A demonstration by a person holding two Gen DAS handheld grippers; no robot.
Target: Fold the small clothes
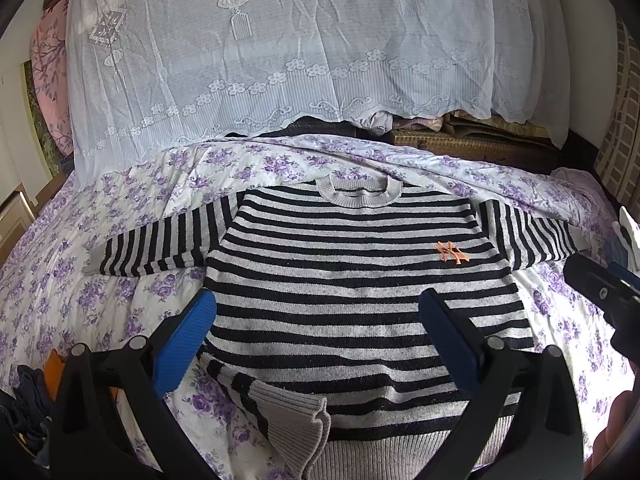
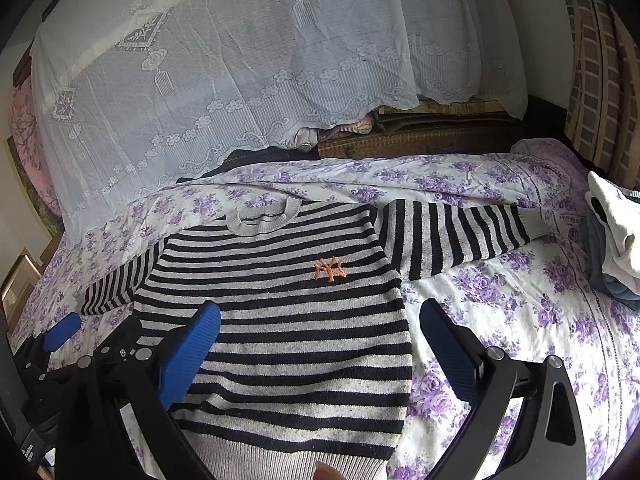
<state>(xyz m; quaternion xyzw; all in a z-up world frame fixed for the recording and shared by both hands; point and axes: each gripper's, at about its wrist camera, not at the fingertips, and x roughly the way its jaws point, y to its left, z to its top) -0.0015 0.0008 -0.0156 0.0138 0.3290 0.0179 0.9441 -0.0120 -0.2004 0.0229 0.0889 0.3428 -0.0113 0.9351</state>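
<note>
A black-and-grey striped sweater (image 1: 352,280) with an orange logo lies face up on the floral bedspread, sleeves spread to both sides; its lower left hem corner (image 1: 296,420) is flipped up. It also shows in the right wrist view (image 2: 280,320). My left gripper (image 1: 318,336) is open and empty over the sweater's lower body. My right gripper (image 2: 320,344) is open and empty over the sweater's lower right side; one blue pad (image 2: 448,352) is over the bedspread. The left gripper shows at the right view's left edge (image 2: 60,332).
The purple floral bedspread (image 2: 520,300) covers the bed. A pile of clothes, white on grey, (image 2: 616,240) lies at the right. Dark clothes (image 1: 28,400) lie at the lower left. A white lace cover (image 1: 280,60) drapes over stacked things behind the bed.
</note>
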